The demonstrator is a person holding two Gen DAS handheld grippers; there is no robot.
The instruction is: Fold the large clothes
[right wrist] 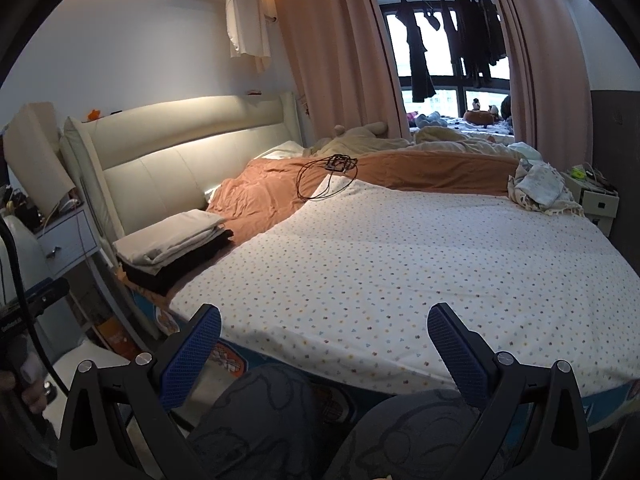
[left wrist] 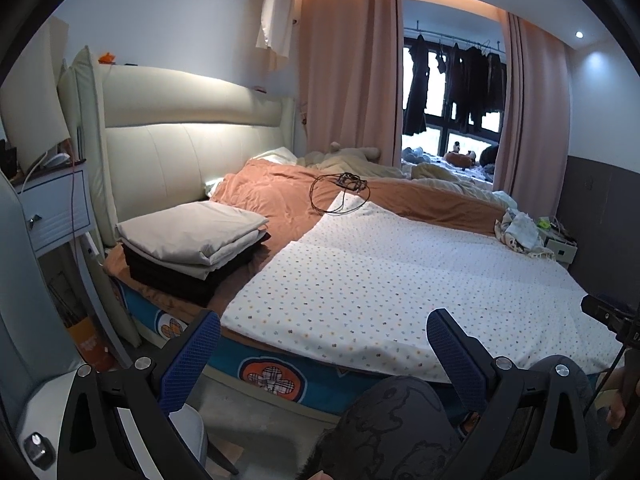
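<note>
A large white cloth with small coloured dots (left wrist: 380,280) lies spread flat over the bed and also shows in the right wrist view (right wrist: 420,264). A folded stack, beige cloth over black cloth (left wrist: 192,244), sits at the bed's near left corner, also seen from the right wrist (right wrist: 172,248). My left gripper (left wrist: 324,356) is open and empty, held in front of the bed's near edge. My right gripper (right wrist: 324,354) is open and empty, also short of the near edge. A crumpled light garment (right wrist: 540,188) lies at the bed's far right.
An orange quilt (left wrist: 288,196) covers the head of the bed, with a black cable and device (left wrist: 340,188) on it. A white nightstand (left wrist: 56,212) stands at left, a small side table (right wrist: 596,196) at right. My knees in dark patterned trousers (right wrist: 260,420) are below the grippers.
</note>
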